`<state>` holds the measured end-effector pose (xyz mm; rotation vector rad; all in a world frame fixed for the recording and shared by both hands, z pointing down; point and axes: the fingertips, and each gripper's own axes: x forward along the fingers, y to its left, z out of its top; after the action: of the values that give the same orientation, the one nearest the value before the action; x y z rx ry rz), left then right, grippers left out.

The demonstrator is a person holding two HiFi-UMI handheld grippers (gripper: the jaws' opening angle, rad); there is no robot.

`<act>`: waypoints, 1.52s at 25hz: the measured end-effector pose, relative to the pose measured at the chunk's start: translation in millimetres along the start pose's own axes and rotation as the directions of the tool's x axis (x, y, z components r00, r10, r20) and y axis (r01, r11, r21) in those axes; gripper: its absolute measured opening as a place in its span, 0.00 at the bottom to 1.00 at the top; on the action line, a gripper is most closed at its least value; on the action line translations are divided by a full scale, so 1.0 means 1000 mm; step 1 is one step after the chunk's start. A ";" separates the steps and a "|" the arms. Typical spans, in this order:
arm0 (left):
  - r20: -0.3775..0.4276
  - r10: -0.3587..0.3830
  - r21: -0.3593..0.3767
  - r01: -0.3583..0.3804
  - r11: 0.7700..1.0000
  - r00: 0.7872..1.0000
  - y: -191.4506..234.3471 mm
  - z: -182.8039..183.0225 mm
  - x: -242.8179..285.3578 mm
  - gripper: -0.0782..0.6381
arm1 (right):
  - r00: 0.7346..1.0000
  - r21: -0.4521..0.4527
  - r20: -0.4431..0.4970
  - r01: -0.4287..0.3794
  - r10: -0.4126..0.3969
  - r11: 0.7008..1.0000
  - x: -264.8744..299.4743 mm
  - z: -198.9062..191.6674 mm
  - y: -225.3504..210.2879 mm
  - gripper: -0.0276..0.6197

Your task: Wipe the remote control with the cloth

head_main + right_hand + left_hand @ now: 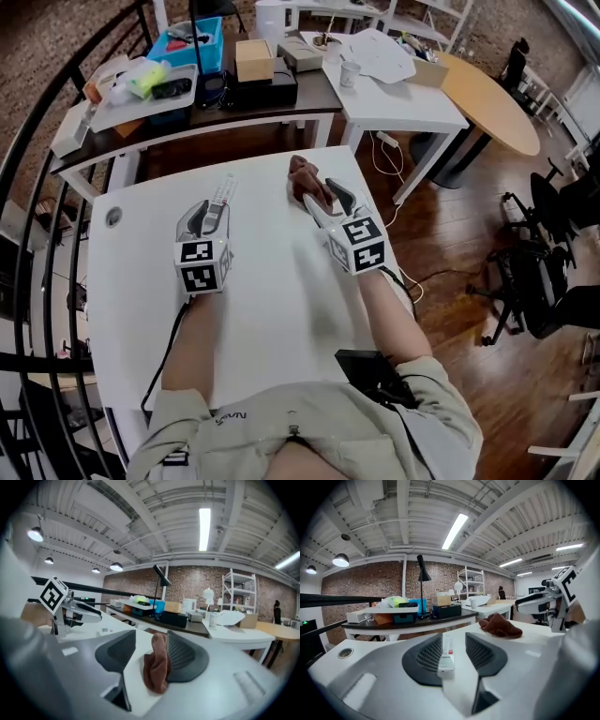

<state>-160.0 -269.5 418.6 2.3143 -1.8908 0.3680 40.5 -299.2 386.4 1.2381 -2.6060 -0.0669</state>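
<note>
A slim white remote control (223, 195) (446, 654) lies flat on the white table (272, 309). My left gripper (204, 216) (453, 638) hovers just above it. The remote lines up between the jaws with a gap on each side. A crumpled brown cloth (306, 178) (157, 667) rests on the table at the far edge. My right gripper (328, 200) (151, 635) stands open behind the cloth, which shows close to the right pad, with nothing pressing it. In the left gripper view the cloth (499, 626) lies below the right gripper (525, 603).
Beyond the table stands a dark side table (281, 105) with a blue bin (187, 42), a tray and boxes. A white table (412, 103) with a cup (350, 74) is behind on the right. A black railing (37, 187) curves along the left. Office chairs (544, 262) stand at right.
</note>
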 end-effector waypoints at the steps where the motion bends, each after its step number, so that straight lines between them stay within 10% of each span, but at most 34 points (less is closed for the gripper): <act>1: 0.036 -0.008 0.002 0.008 1.000 0.999 -0.006 0.008 -0.009 0.29 | 0.999 0.009 0.033 0.014 -0.014 1.000 -0.008 0.007 0.002 0.33; 4: 0.118 -0.032 0.015 0.031 0.999 0.993 -0.024 0.029 -0.040 0.12 | 0.994 0.015 0.105 0.036 -0.038 0.999 -0.033 0.022 0.012 0.19; 11: 0.205 -0.078 0.009 0.078 0.997 0.976 -0.067 0.032 -0.103 0.12 | 0.991 0.008 0.129 0.032 -0.033 0.999 -0.087 0.017 0.044 0.05; 24: 0.267 -0.083 0.108 0.056 0.993 0.960 -0.104 0.010 -0.169 0.12 | 0.980 -0.054 0.197 0.012 -0.001 0.998 -0.150 0.016 0.104 0.05; 38: 0.327 -0.060 0.055 0.044 0.998 0.943 -0.122 -0.012 -0.181 0.12 | 0.988 -0.051 0.156 0.010 -0.002 0.999 -0.157 -0.033 0.122 0.05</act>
<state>-75.1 -70.3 387.6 2.5858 -1.9707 0.0175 51.8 -98.6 404.0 1.2702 -2.7132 -0.2405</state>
